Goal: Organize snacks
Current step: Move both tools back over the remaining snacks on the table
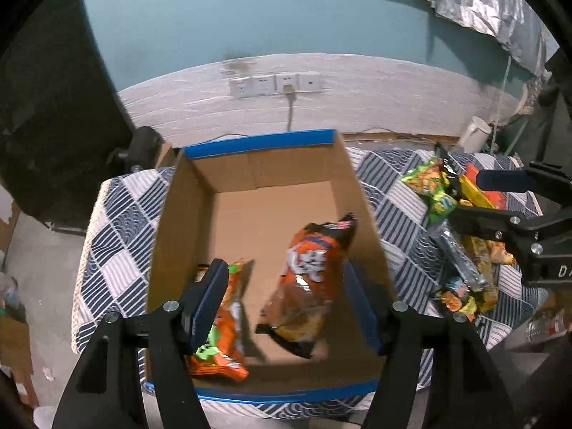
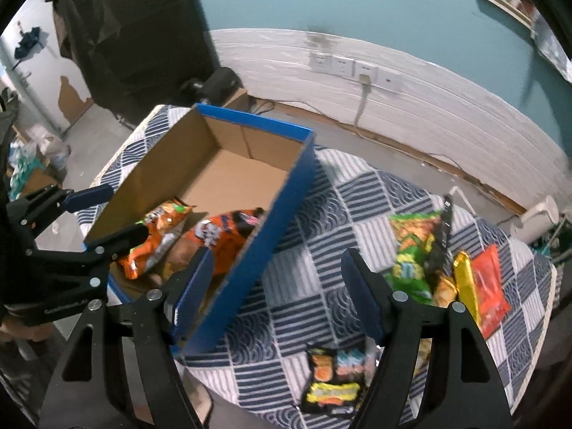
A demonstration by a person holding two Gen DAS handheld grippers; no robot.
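An open cardboard box with blue outer walls and blue rim tape (image 1: 257,144) sits on a table under a navy-and-white patterned quilted cloth (image 1: 118,221). Two crinkly foil snack bags lie inside it. The orange-and-black bag (image 1: 309,279) runs lengthwise from the near wall toward the far one, its black crimped end pointing away, leaning against the right-hand wall. The orange bag with green lettering (image 1: 223,325) lies alongside it at the near left corner, partly hidden behind a blue pad.

The left gripper (image 1: 286,296) hangs over the box, jaws spread, nothing pinched between them. The right gripper (image 2: 277,286) straddles the box's blue side wall, also spread wide and empty.

On the cloth beside the box lies a loose heap: a green bag (image 2: 411,246), a yellow packet (image 2: 464,286), a red pouch (image 2: 491,293) and a black pack with bright print (image 2: 334,382), whose lettering is too blurred to read.
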